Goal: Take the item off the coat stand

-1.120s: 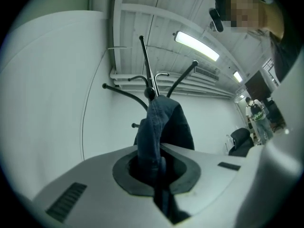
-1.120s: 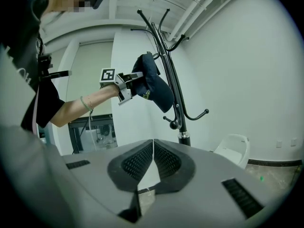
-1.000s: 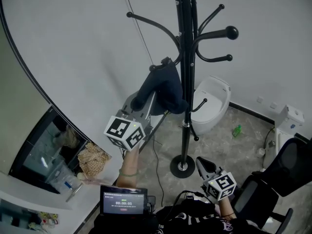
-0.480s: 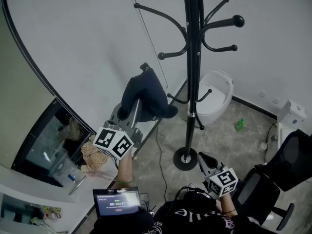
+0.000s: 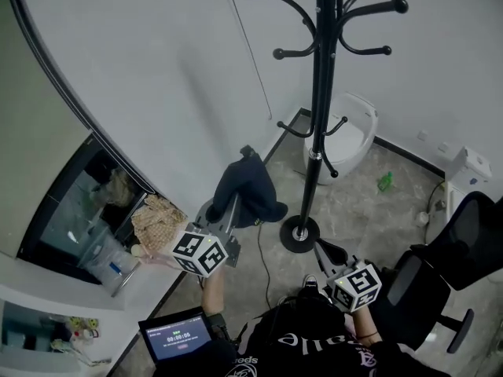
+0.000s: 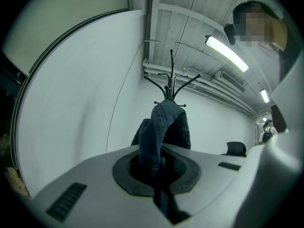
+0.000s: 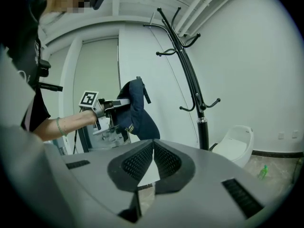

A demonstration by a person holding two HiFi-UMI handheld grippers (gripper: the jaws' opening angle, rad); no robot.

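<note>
Clenching on dark blue cloth, the fingers (image 6: pixel 124 174) of the left gripper (image 6: pixel 159 165) are pressed together on a fold of the item (image 6: pixel 166 127), which looks like a cap or a small garment; I cannot say which. The cloth rises out of the grip and hangs over the tips. In the head view the item is in the air in front of the white wall, carried only by this gripper, and it touches nothing else.

The right gripper (image 7: pixel 152 148) is held low, near the person's body. Its fingers are closed tip to tip and there is nothing between them.

The coat stand (image 5: pixel 322 132) is upright on the floor, well apart from the item. All its hooks that the pictures show are bare.

In my judgement the main part of the task is done: the item is off the hook and clear of the stand. What is left, if anything, is to bring it to a resting place, perhaps the white surface (image 5: pixel 47 305) at the person's left, and to open the fingers there.
</note>
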